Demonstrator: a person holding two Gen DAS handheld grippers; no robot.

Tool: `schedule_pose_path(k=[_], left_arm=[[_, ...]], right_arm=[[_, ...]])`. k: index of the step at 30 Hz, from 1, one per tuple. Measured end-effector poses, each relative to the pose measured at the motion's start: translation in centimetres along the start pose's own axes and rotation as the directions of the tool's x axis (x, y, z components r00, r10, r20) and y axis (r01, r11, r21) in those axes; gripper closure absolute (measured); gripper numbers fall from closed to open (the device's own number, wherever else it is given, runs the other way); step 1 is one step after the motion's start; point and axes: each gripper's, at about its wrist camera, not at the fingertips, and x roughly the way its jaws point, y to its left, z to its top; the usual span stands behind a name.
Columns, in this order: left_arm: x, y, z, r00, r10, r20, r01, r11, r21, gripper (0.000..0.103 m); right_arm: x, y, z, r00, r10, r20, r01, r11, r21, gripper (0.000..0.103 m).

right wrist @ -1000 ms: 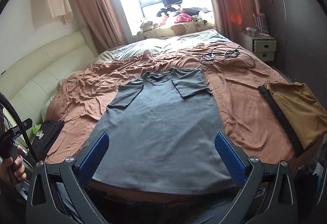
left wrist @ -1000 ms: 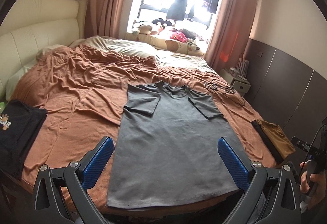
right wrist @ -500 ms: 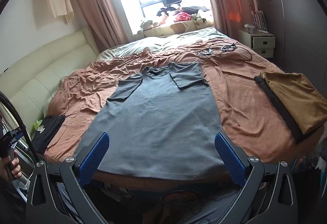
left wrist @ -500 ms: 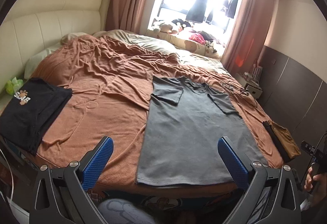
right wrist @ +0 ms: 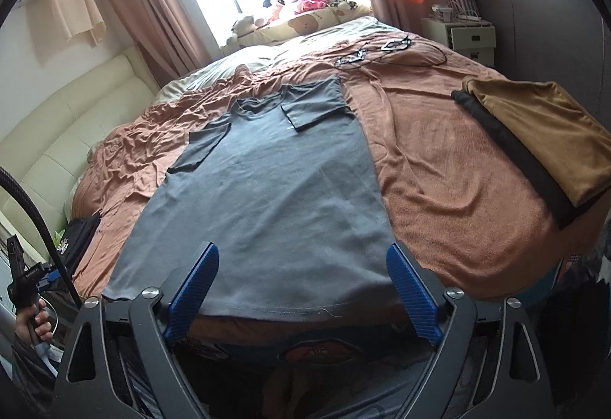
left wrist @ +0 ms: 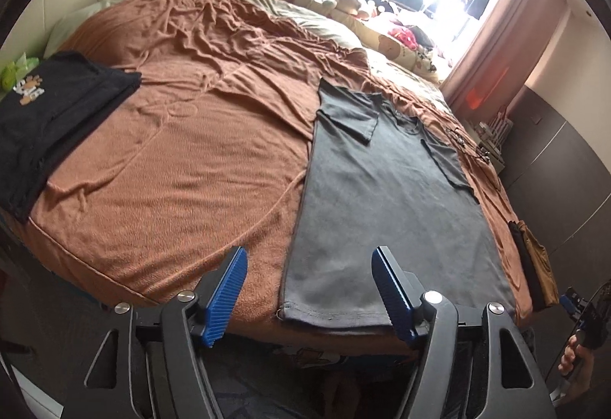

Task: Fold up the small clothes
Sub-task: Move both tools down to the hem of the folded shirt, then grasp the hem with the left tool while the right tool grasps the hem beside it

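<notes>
A grey T-shirt (left wrist: 385,212) of fine, matte knit lies flat on a bed (left wrist: 172,167), sleeves folded inward over the chest, forming a long rectangle. In the left wrist view it runs from the lower centre toward the upper right of the frame; in the right wrist view it fills the centre (right wrist: 267,197), its stitched hem along the lower edge of the mattress. The bed cover is a rust-brown, terry-like cloth, smooth near the lower edge and deeply creased toward the top of the frame.

Left claw (left wrist: 311,295): two black arms tipped with blue ribbed pads, jaws closing; the near left corner of the hem shows between them, not yet touched. Right claw (right wrist: 301,295): same build, jaws closing at a moderately wide gap over the hem near the shirt's right corner, no pad pressing on cloth.

A folded black garment (left wrist: 49,121) with a small printed motif lies at the left edge of the left wrist view. A folded tan garment (right wrist: 542,136) with a soft nap rests atop a black one at the right of the right wrist view. Thin black cables (right wrist: 382,52) coil on the cover at upper centre. A cream padded headboard (right wrist: 65,136) curves along the left.
</notes>
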Motion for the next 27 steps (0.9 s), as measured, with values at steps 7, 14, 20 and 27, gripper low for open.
schedule_pose_path(k=[7,14,20,27], left_arm=[[4.4,2.2,-1.4,0.993,-0.017,-0.116,0.006,0.995,-0.096,0.046],[7.3,4.3,-2.7,0.979,-0.083,-0.187,0.036,0.969,-0.244,0.058],[8.0,5.0,-3.9,0.971,-0.12,-0.208,0.041,0.936,-0.349,0.062],[8.4,4.7,-4.7,0.959,-0.191,-0.208,0.078,0.886,-0.456,0.065]], right_arm=[[2.8,-2.2,-0.2,0.998,-0.009,-0.067,0.014,0.996,0.084,0.026],[5.4,-3.5,-0.3,0.993,-0.004,-0.115,0.019,0.992,0.125,0.027],[7.5,-4.7,-0.4,0.991,0.019,-0.135,0.005,0.985,0.175,0.031],[9.1,-6.8,-1.6,0.987,0.077,-0.141,-0.035,0.96,0.278,0.033]])
